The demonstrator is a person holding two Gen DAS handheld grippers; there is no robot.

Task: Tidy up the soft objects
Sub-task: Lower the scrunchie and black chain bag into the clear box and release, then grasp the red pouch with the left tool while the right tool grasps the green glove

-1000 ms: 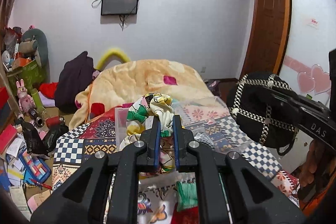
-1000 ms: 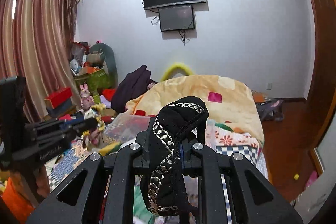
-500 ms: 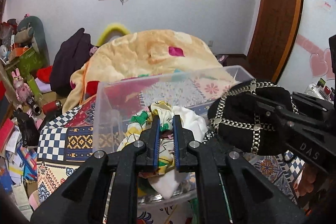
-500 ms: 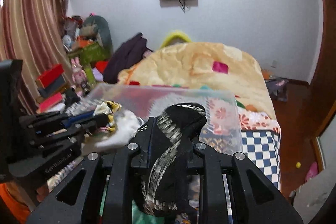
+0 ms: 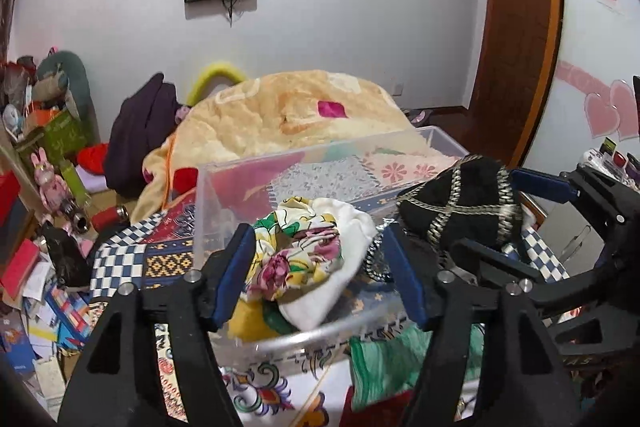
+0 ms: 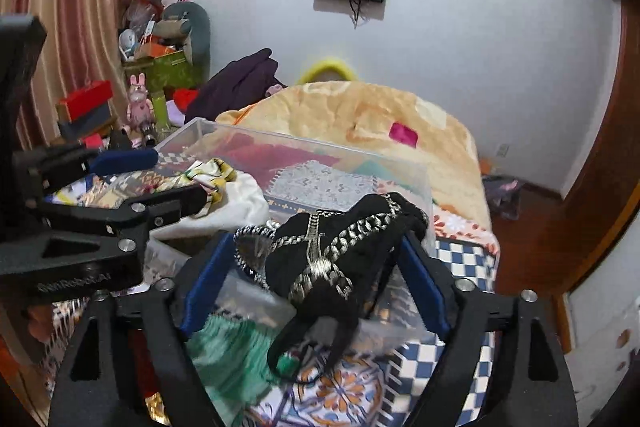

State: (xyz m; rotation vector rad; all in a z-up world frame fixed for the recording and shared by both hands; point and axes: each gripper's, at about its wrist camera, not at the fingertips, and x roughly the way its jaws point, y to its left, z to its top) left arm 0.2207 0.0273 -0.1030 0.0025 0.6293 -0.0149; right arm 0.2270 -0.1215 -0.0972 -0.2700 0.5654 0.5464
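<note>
Both grippers had sprung apart since a second ago, letting go over the bin!
Left gripper [image 5: 318,277] gaped around the floral cloth [image 5: 308,259], right gripper [image 6: 316,281] around the black bag [image 6: 340,251]; both items sat in one clear bin [image 5: 224,195] on the patchwork quilt [image 5: 120,259]. Behind lay an orange blanket [image 5: 296,111], two wall screens above. Whether the bag touched the bin floor was hidden; the green cloth [image 6: 228,351] was blurred.

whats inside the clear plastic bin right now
Inside the clear plastic bin: a floral cloth bunched with white fabric, between the open left claw. A black chain-trimmed piece sits at the rim. Whatever lies beneath them is covered.
</note>
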